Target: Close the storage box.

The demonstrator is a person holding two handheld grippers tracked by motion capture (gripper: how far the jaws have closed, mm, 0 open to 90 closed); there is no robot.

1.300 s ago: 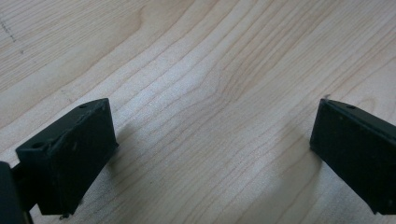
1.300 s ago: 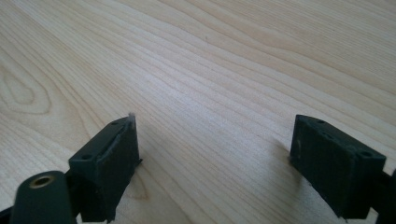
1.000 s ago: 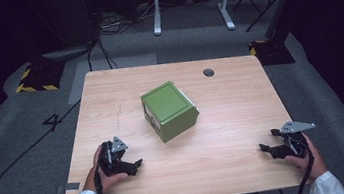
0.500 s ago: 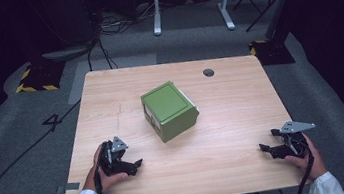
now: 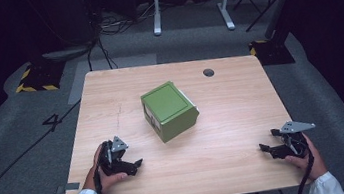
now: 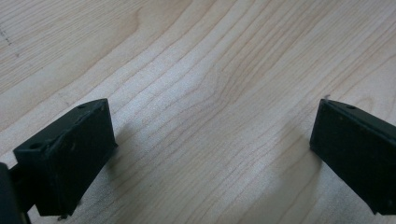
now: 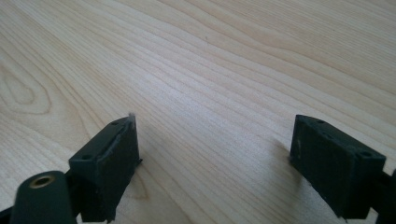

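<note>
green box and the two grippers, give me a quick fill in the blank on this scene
1. The box in the middle of the wooden table is coloured ____.
2. The jaws of the left gripper stand ____.
3. The right gripper holds ____.
4. The small dark round hole lies near the table's ____ edge.

Missing words: green; open; nothing; far

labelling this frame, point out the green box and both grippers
green box point(image 5: 166, 102), high view, on its top face
left gripper point(image 5: 137, 164), high view, between its jaw tips
right gripper point(image 5: 263, 148), high view, between its jaw tips

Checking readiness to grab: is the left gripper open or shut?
Open: the left gripper has its jaws wide apart, bare table between them.
</note>
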